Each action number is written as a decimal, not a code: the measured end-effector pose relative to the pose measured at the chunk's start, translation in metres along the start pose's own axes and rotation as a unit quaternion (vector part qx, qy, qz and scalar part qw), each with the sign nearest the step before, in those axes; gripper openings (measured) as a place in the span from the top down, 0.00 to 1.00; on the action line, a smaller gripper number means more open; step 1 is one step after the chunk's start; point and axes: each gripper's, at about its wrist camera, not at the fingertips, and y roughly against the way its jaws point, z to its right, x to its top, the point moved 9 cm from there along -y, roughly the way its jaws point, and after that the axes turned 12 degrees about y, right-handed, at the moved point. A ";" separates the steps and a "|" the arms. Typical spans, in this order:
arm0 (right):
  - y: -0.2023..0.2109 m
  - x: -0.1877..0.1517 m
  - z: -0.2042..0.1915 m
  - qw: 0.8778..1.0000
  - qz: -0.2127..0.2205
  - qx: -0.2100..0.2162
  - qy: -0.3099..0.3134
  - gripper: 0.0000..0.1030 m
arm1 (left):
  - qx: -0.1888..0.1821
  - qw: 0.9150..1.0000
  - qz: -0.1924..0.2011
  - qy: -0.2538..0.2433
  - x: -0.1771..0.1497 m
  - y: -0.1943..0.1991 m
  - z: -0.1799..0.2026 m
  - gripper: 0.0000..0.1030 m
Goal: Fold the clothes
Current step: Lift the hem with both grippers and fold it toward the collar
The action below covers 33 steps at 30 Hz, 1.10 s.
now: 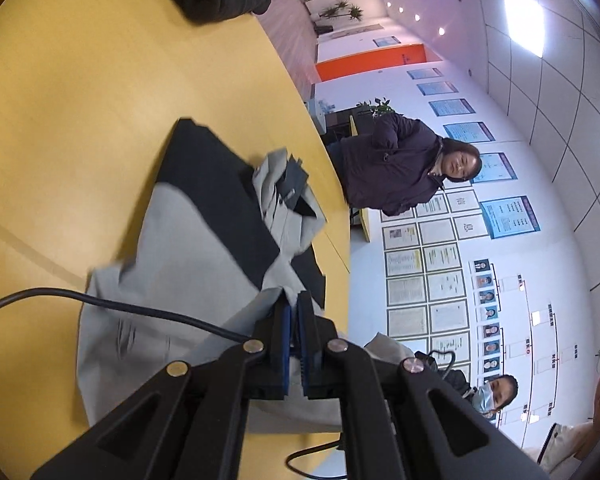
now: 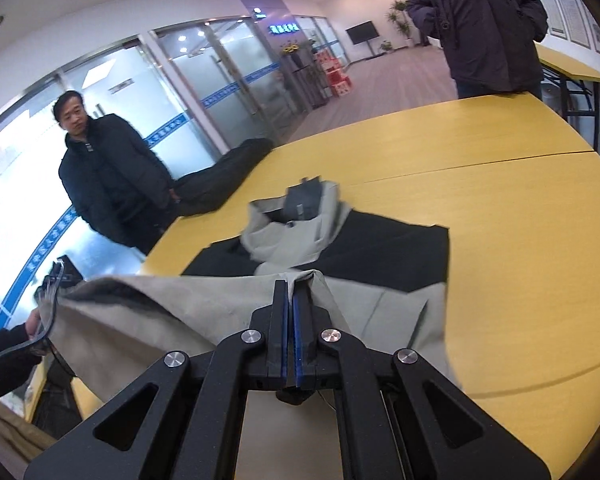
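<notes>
Both tongs are pinching grey hem: the right gripper (image 2: 294, 290) and left gripper (image 1: 293, 303) are lifting the grey-and-black jacket's (image 2: 380, 256) near edge, likely to carry it toward the collar (image 2: 292, 220), mid yellow table (image 2: 500, 152).

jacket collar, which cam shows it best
The right wrist view: the grey collar faces the camera, open and near centre, above the right gripper. The left wrist view shows it sideways and bunched.
</notes>
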 end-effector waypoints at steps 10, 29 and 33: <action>-0.054 0.030 0.089 0.998 0.030 -0.060 -0.023 0.99 | -0.019 0.998 0.044 -0.028 0.113 -0.078 0.018 0.97; -0.119 0.020 0.117 0.989 -0.052 -0.119 0.068 0.77 | 0.062 0.966 0.014 -0.249 0.058 -0.027 0.072 0.97; -0.085 0.040 0.093 0.988 0.007 -0.129 0.089 0.12 | 0.064 0.951 0.045 -0.298 0.017 0.038 0.111 0.83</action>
